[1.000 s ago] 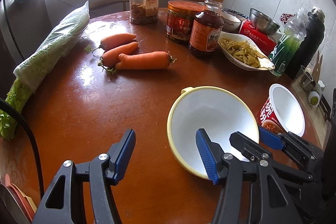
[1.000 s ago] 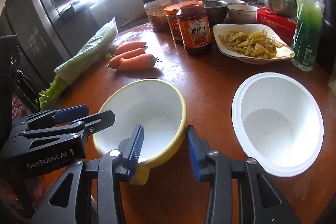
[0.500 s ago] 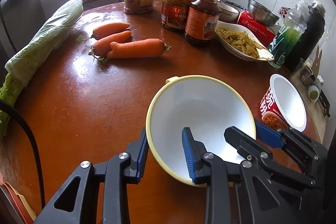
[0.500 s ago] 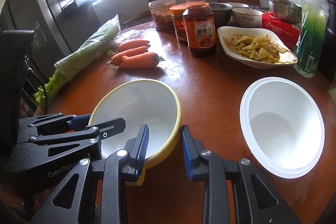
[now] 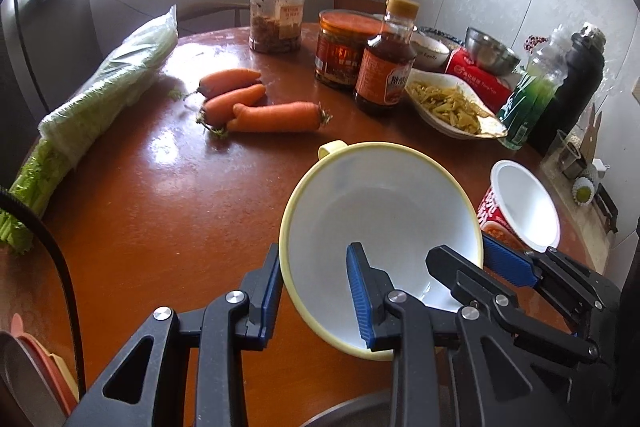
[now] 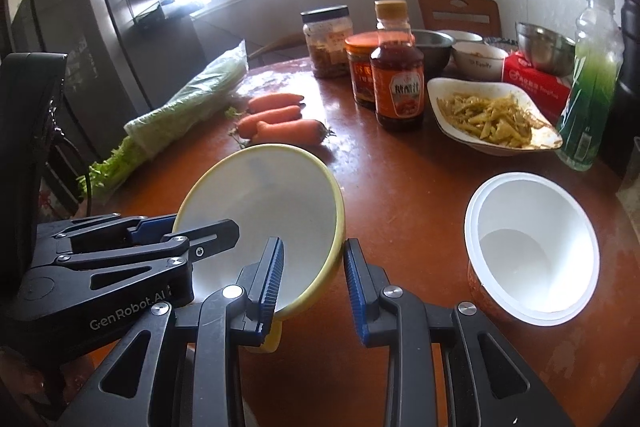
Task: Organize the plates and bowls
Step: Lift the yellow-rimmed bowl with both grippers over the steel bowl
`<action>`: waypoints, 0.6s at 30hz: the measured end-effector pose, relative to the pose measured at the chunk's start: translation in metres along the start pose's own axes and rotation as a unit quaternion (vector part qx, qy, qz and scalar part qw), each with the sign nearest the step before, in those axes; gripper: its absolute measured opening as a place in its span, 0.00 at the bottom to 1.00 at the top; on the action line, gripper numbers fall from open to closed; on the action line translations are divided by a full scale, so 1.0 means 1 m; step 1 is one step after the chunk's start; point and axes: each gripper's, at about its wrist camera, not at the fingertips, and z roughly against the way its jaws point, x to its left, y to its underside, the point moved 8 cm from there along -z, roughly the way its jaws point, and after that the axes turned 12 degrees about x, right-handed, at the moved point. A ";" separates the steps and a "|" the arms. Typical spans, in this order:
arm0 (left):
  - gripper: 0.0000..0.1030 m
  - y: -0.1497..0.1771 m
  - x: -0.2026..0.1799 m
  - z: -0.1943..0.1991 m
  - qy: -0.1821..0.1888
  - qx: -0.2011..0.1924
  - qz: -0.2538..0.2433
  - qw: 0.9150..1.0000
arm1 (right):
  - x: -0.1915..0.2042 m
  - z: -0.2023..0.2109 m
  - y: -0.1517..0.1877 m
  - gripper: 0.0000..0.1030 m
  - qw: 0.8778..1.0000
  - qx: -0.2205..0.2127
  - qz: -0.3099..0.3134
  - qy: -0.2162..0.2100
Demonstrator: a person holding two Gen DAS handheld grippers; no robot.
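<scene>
Both tools clamp the rim of one yellow bowl, tilted above the round bench.

On the bench [image 5: 160, 219] I count three carrots [image 5: 256, 103], two jars, one sauce bottle [image 5: 386, 67], one dish of shredded vegetable [image 5: 452, 103] and one white paper cup [image 6: 532, 247]. The left tool [image 5: 314, 297] has narrowed onto the yellow bowl [image 5: 380, 211], one pad outside the rim, one inside. The right tool [image 6: 312, 275] grips the opposite rim likewise, jaws narrow. The bowl is tipped between them, just beside the paper cup and near the carrots.
</scene>
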 end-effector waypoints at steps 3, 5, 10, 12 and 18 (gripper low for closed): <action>0.31 0.003 0.000 0.013 0.000 -0.011 0.001 1.000 | 0.007 0.011 0.001 0.31 1.000 -0.010 0.006 0.002; 0.31 0.006 0.001 0.023 -0.001 -0.019 0.002 1.000 | 0.011 0.018 0.002 0.31 1.000 -0.015 0.009 0.001; 0.31 0.017 0.002 0.046 -0.003 -0.036 0.003 0.999 | 0.024 0.039 0.006 0.31 0.999 -0.031 0.018 -0.002; 0.31 0.020 0.001 0.054 -0.005 -0.043 0.002 0.999 | 0.029 0.046 0.008 0.31 0.999 -0.037 0.021 -0.002; 0.31 0.030 0.000 0.077 -0.007 -0.060 0.000 0.998 | 0.039 0.064 0.016 0.31 0.999 -0.048 0.026 -0.002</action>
